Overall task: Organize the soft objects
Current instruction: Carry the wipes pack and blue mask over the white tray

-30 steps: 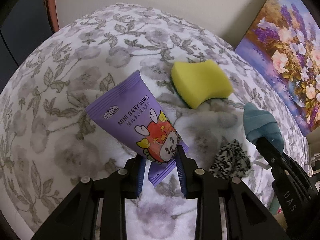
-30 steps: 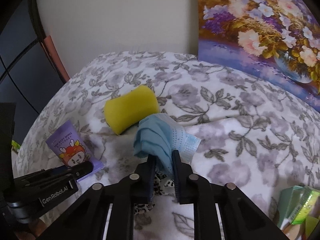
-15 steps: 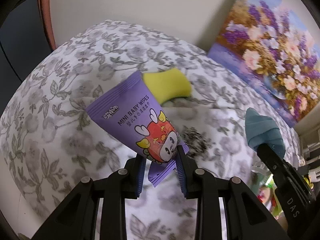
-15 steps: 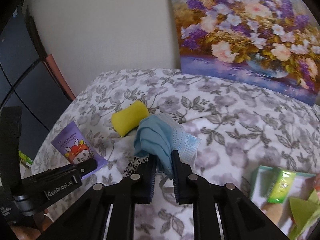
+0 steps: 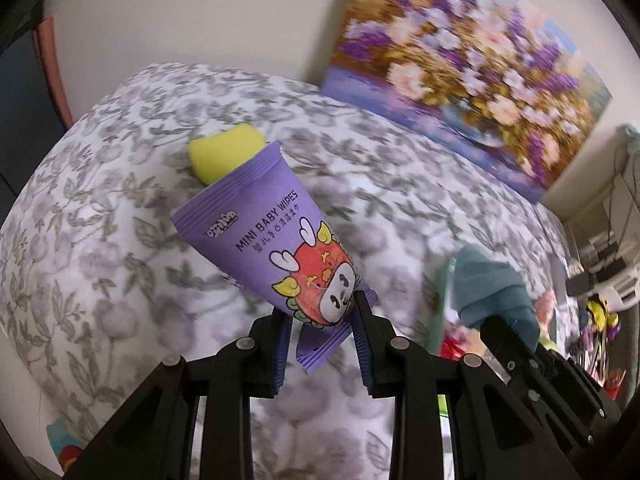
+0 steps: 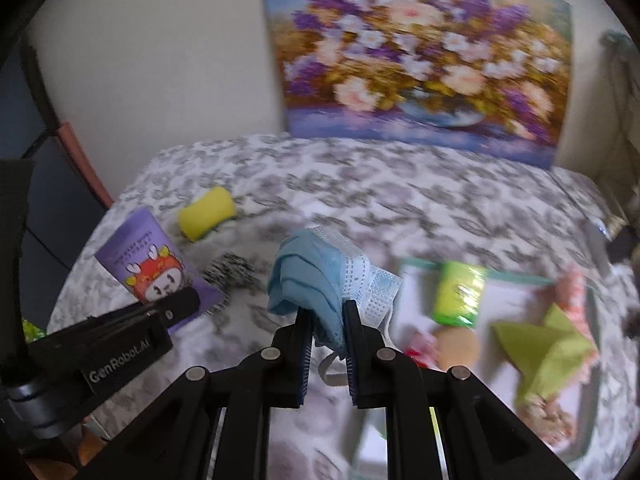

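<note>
My left gripper (image 5: 322,312) is shut on a purple pack of mini baby wipes (image 5: 276,240), held above the floral bedspread (image 5: 100,220). My right gripper (image 6: 325,308) is shut on a bunched blue face mask (image 6: 320,276), lifted clear of the bed. The wipes pack (image 6: 148,268) and the left gripper's arm show at the left of the right wrist view; the mask (image 5: 488,292) shows at the right of the left wrist view. A yellow sponge (image 6: 206,213) and a black-and-white scrunchie (image 6: 230,272) lie on the bedspread. A shallow tray (image 6: 516,280) with soft items sits to the right.
A flower painting (image 6: 424,56) leans on the wall behind the bed. In the tray lie a green packet (image 6: 460,294), a green cloth (image 6: 548,344) and a round tan pad (image 6: 456,346). Cluttered shelves (image 5: 600,280) stand at the far right.
Both grippers have risen and swung right with their loads. The sponge and scrunchie have slid left in view, and the tray has come into sight.
</note>
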